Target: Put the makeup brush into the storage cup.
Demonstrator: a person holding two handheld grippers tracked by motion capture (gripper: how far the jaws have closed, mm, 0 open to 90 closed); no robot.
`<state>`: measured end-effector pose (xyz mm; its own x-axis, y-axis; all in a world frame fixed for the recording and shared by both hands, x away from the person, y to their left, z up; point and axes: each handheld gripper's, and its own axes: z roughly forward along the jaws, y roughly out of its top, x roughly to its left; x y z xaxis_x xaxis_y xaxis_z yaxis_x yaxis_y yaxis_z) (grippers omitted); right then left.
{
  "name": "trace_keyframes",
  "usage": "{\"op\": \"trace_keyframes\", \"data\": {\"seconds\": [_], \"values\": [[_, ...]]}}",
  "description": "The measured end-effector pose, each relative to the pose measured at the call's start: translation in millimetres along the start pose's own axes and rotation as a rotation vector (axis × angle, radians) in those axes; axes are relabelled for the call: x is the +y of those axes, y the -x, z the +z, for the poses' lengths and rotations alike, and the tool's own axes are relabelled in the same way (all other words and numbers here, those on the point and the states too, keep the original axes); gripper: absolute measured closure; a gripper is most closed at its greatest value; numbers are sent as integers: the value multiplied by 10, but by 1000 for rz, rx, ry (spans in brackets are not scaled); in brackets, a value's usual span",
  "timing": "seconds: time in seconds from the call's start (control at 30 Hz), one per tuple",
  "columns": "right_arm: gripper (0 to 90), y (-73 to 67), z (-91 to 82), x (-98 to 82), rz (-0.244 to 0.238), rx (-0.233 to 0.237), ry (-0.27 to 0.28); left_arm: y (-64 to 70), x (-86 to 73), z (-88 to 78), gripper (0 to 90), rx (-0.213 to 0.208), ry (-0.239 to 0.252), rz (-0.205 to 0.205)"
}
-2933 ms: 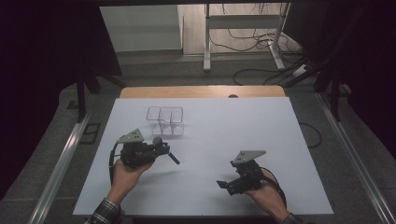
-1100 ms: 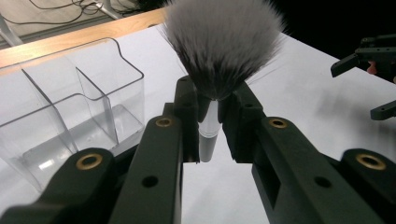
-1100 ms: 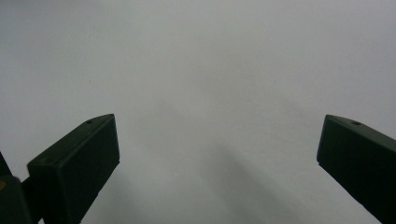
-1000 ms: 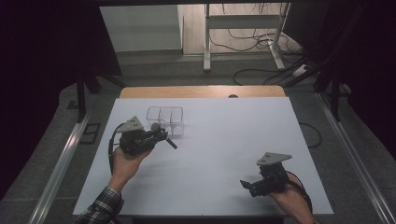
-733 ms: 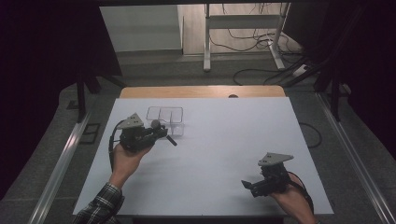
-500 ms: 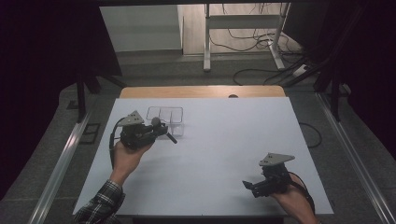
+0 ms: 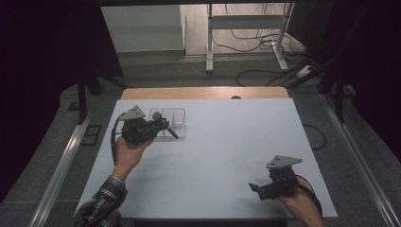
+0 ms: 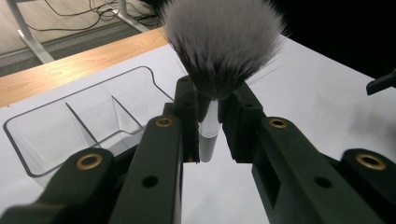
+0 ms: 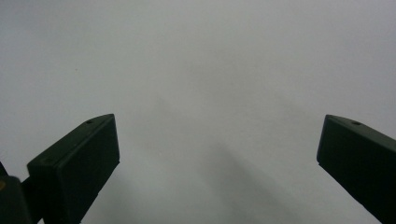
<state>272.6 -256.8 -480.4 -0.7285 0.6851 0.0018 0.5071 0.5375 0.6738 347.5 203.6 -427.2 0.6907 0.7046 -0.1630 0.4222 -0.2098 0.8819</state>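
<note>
— Where's the brush (image 8: 219, 51)?

— Clamped by its handle in my left gripper (image 8: 208, 119), bristles up, just beside the clear organizer (image 8: 70, 121), ready for dropping in.

— Right gripper (image 9: 217, 154)?

— Jaws wide, empty, well away, keeping clear.

The brush (image 8: 223, 42) has grey bristles with white tips and a white handle. The organiser tray (image 8: 84, 116) is clear. The table (image 7: 236, 142) is white, the sleeve (image 7: 101, 203) plaid.
</note>
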Motion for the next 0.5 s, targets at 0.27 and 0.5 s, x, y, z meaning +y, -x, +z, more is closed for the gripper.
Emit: {"op": "trace_keyframes", "data": {"seconds": [0.27, 0.5], "values": [[0, 59, -33, -53, 21, -11, -3, -36, 47, 16, 766, -2, 14, -5], [0, 84, -68, -97, 30, -27, -8, -52, 111, 20, 766, 6, 15, 3]]}}
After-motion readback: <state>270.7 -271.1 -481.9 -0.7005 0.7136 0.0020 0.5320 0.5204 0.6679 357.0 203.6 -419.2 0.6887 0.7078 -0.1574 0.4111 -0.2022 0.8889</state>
